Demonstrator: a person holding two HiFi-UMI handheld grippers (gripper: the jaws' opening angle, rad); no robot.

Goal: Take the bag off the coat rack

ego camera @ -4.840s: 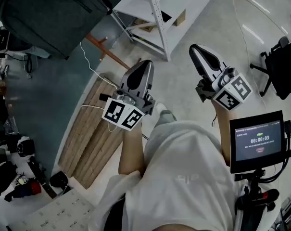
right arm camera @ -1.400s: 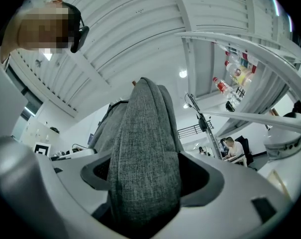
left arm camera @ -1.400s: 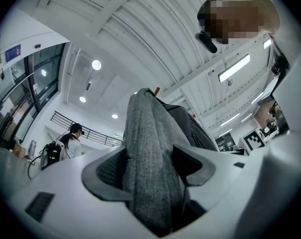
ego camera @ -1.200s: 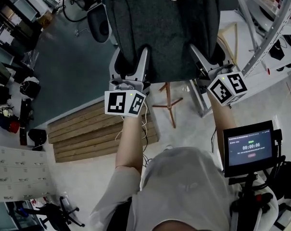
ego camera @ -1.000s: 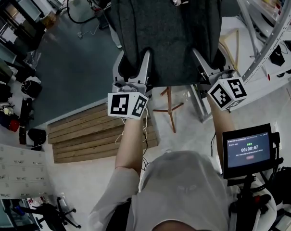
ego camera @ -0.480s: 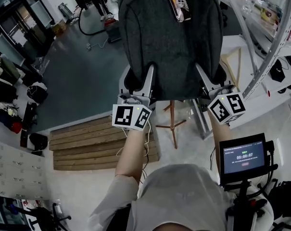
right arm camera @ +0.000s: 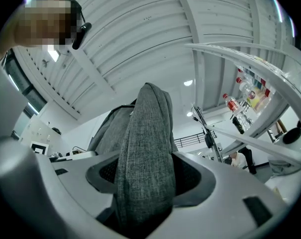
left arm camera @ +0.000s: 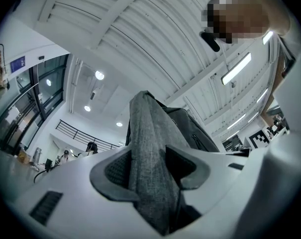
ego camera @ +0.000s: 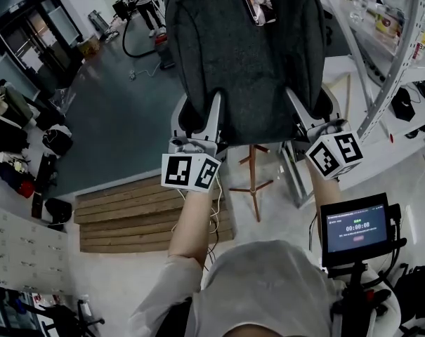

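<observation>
A dark grey backpack (ego camera: 244, 55) hangs in front of me over the wooden coat rack (ego camera: 253, 181), whose pole and legs show below it. My left gripper (ego camera: 198, 114) holds the bag's lower left corner. In the left gripper view a fold of grey fabric (left arm camera: 150, 143) runs between the pads of this gripper (left arm camera: 149, 171), and its jaws are closing on it. My right gripper (ego camera: 310, 114) grips the lower right corner. There too, a thick fold of the bag (right arm camera: 145, 143) fills the gap of the gripper (right arm camera: 145, 176). The rack's top is hidden behind the bag.
A white metal shelving unit (ego camera: 402, 55) with bottles stands close on the right. A low wooden platform (ego camera: 149, 213) lies on the floor at left, next to the rack's foot. A small screen (ego camera: 356, 227) is mounted at my right. Bags and gear line the far left (ego camera: 15, 132).
Several seconds ago both grippers hung empty, away from the bag. Since about a second ago they sit on its lower corners. The bag now appears slightly higher and nearer in view.
</observation>
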